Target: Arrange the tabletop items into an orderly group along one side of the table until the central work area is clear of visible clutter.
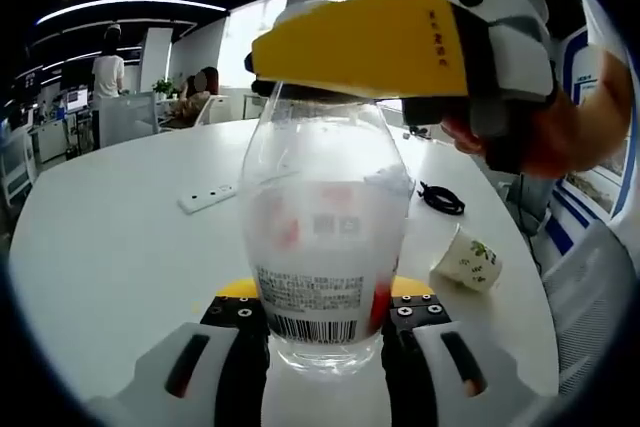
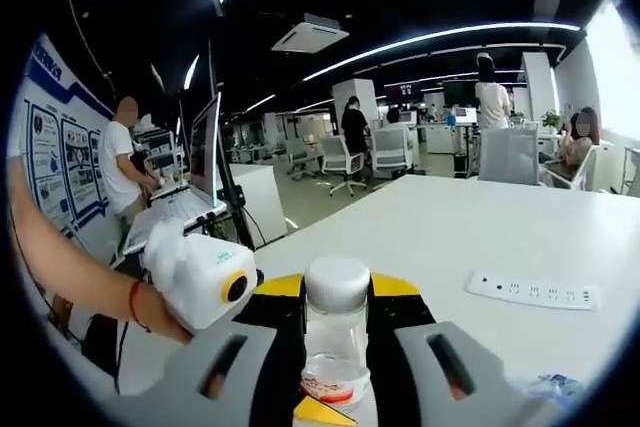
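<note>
Left gripper [image 1: 325, 332] clasps bottle [image 1: 325, 237] base; right gripper [image 2: 337, 347] its neck.

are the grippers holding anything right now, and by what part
Both hold one clear plastic bottle: the left gripper clamps its base, near the barcode label, and the right gripper closes around its neck, just under the white cap.

Left tongs [image 1: 325, 332] clamp clear bottle [image 1: 325, 237]; right tongs [image 1: 330, 87] grip its neck.

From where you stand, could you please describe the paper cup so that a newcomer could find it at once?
Start from the white round table and the clear bottle standing between the left tool. Beside the bottle, toward the table's edge, the paper cup lies tipped on its side. It alone is white with a small green leaf print.
</note>
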`<state>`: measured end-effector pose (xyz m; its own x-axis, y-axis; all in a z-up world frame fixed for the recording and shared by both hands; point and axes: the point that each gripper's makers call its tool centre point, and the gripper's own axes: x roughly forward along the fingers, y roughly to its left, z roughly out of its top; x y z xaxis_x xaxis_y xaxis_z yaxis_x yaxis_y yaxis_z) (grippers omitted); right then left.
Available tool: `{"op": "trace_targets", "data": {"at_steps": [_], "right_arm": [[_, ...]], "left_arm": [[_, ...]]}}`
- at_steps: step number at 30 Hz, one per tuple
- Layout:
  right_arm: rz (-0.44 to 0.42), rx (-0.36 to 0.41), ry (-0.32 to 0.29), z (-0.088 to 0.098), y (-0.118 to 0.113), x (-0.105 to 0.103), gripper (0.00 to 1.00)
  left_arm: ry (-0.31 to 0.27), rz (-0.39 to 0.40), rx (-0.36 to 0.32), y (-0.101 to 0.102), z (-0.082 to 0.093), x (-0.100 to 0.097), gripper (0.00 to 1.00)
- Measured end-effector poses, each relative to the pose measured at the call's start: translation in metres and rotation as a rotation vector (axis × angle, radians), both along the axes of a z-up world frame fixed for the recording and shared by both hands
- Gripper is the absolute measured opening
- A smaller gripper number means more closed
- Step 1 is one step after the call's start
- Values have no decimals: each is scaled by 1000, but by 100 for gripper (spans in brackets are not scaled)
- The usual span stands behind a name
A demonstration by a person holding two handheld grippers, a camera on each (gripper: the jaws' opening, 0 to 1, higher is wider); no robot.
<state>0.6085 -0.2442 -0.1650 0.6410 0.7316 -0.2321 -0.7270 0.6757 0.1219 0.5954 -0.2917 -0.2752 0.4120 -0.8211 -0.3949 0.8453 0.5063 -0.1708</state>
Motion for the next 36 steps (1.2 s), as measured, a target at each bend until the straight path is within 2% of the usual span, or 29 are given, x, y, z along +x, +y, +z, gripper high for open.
{"op": "trace_targets", "data": {"at_steps": [5,16,27,36], "right_arm": [[-31,-39,-44,-5,0,5,20],[-121,-65,-62,-15,-5,20,19],[-180,-97,-59,-27,-5,22,19],[-206,-121,-76,-27,-4,23,20]], "left_arm": [[-3,-1,4,2,-1,11,42],[-20,-49,52,1,-10,21,42],[-20,-68,75,5,-18,21,41],[-27,-59,69,7,-17,23,41]]}}
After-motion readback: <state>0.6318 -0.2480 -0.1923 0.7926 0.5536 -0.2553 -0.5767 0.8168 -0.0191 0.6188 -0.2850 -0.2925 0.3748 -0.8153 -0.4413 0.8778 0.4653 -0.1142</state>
